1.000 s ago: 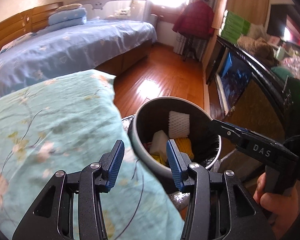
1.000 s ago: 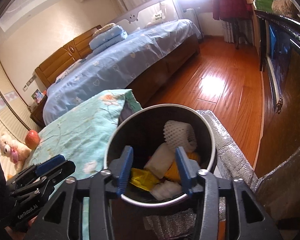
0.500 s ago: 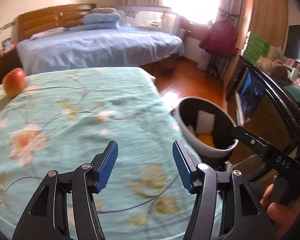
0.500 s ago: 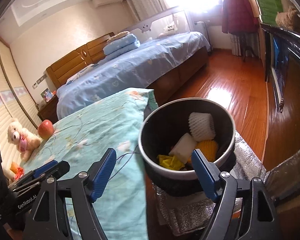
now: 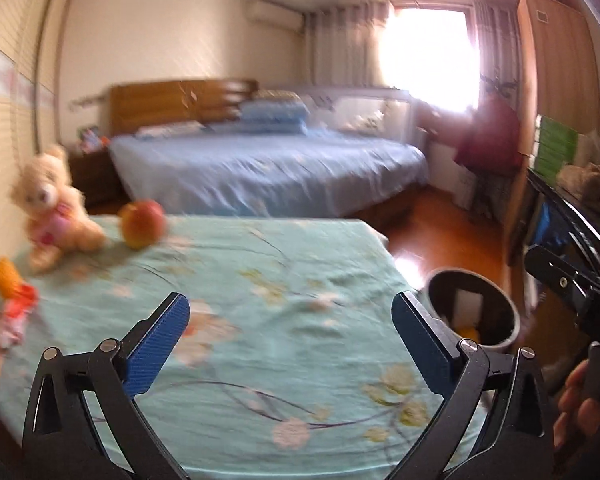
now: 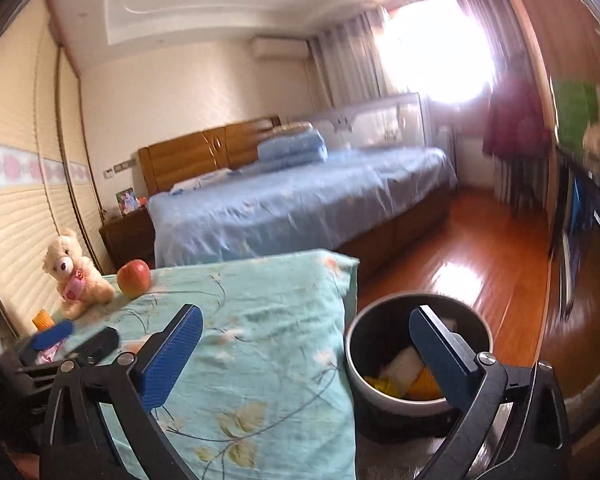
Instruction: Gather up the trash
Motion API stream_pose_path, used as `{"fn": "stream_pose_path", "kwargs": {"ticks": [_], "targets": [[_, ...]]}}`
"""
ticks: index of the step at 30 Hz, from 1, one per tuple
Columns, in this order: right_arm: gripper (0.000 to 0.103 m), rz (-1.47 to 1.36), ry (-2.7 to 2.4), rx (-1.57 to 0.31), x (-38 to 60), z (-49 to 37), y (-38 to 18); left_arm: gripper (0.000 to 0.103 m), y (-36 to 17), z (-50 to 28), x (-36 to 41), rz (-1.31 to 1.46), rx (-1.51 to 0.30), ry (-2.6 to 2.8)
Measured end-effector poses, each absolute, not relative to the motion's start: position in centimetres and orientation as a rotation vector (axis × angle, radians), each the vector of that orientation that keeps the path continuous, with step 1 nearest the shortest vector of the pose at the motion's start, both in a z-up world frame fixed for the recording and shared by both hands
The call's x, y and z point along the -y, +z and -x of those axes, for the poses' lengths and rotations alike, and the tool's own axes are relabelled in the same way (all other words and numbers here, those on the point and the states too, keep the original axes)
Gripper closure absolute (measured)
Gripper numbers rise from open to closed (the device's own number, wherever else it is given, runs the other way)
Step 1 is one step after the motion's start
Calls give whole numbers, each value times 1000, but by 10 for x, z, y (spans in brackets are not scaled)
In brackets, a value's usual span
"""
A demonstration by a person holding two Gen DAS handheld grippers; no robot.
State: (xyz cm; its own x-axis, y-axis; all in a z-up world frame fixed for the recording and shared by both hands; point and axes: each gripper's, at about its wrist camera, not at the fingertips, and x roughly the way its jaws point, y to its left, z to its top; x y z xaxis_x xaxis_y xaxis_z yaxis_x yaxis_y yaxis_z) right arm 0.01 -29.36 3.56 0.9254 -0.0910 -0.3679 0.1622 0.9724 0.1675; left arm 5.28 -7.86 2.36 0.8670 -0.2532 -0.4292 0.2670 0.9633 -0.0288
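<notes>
Trash (image 6: 404, 376), white and yellow, lies inside round bin (image 6: 360, 364).

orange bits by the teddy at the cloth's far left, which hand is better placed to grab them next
Probably left. The orange scraps lie beyond the left gripper, whose fingers are opening, empty, over the cloth. The right gripper sits beside the bin, farther from them.

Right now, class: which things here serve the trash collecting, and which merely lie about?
Job:
- trash bin, scraps inside
- left tool, jaws opening, nothing between
- right tool, likewise

Lying about:
- teddy bear
- apple
- blue bed
</notes>
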Motion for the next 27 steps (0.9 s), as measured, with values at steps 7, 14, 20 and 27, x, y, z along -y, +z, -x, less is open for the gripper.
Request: {"fn": "stream_pose_path", "kwargs": {"ticks": [7, 14, 20, 27], "targets": [[0, -140, -114, -385, 270, -5, 13, 0, 11, -41, 63, -64, -430, -217], [0, -123, -97, -403, 260, -3, 0, 0, 4, -30, 58, -86, -417, -183], [0, -119, -95, -397, 259, -1, 0, 0, 9, -23, 56, -87, -402, -163], [0, -118, -97, -394, 261, 1, 0, 0, 9, -22, 58, -88, -410, -157]]}}
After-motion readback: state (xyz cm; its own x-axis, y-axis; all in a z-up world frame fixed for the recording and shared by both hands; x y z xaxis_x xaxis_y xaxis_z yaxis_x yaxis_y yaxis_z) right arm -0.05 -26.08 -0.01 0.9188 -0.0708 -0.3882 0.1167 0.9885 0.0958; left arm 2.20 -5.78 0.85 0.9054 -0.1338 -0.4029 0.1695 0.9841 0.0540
